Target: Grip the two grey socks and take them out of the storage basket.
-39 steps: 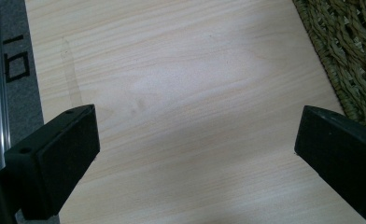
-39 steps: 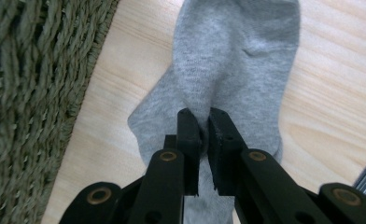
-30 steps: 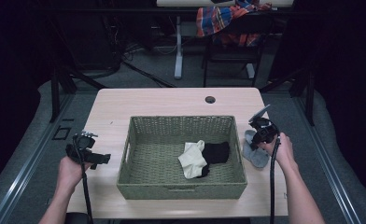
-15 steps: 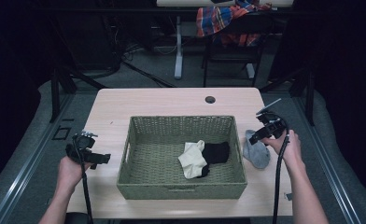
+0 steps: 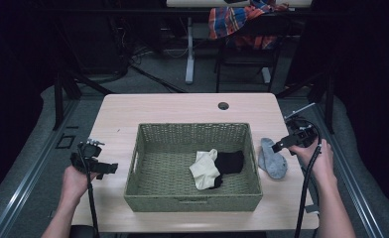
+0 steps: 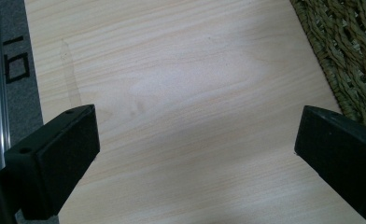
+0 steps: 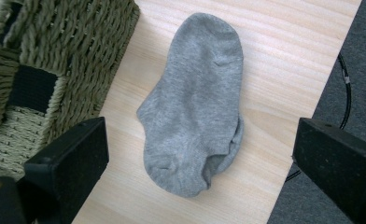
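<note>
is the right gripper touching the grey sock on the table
Apart. In the right gripper view the grey sock lies flat on the table, bare wood showing between it and each open jaw of the right gripper.

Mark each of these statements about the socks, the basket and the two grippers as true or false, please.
1. The grey sock lies inside the basket. False: it lies flat on the table, beside the basket's right wall.
2. A cream sock and a black sock are in the basket, touching. True.
3. The right gripper is shut on the grey sock. False: its jaws stand wide open above the sock.
4. The left gripper is open over bare table. True.
5. The basket is tipped on its side. False: it stands upright.
</note>
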{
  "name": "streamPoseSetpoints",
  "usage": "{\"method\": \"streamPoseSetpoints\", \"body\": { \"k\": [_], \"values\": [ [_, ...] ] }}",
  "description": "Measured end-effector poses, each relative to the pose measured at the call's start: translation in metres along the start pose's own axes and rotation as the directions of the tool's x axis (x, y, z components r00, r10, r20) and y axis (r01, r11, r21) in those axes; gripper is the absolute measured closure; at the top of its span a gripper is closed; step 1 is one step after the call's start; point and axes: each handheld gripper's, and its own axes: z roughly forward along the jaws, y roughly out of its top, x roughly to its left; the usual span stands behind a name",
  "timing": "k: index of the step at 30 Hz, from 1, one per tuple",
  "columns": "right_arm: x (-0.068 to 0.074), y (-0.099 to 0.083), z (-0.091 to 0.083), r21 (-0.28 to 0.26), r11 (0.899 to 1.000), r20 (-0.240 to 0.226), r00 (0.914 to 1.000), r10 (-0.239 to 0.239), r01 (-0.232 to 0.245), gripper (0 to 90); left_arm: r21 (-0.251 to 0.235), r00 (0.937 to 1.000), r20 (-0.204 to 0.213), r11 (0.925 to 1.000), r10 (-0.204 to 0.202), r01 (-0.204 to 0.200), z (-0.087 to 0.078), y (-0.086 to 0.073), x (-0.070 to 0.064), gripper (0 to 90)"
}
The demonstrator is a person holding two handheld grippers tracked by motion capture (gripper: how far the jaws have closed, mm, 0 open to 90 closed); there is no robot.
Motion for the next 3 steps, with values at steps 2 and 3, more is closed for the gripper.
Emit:
{"method": "streamPoseSetpoints", "body": {
  "k": [2,3],
  "values": [
    [-0.0008,0.0004,0.0012,0.000,1.000,-0.004,1.0000,-0.003,0.003,1.1,-0.001,1.0000,-0.001,1.0000,-0.004,0.004,0.0000,0.0000,-0.0002,0.2],
    [-0.0010,0.0007,0.0020,0.000,1.000,-0.002,1.0000,-0.005,0.005,0.2,-0.003,1.0000,-0.002,1.0000,-0.002,0.002,0.0001,0.0001,-0.0002,0.2]
  ]
}}
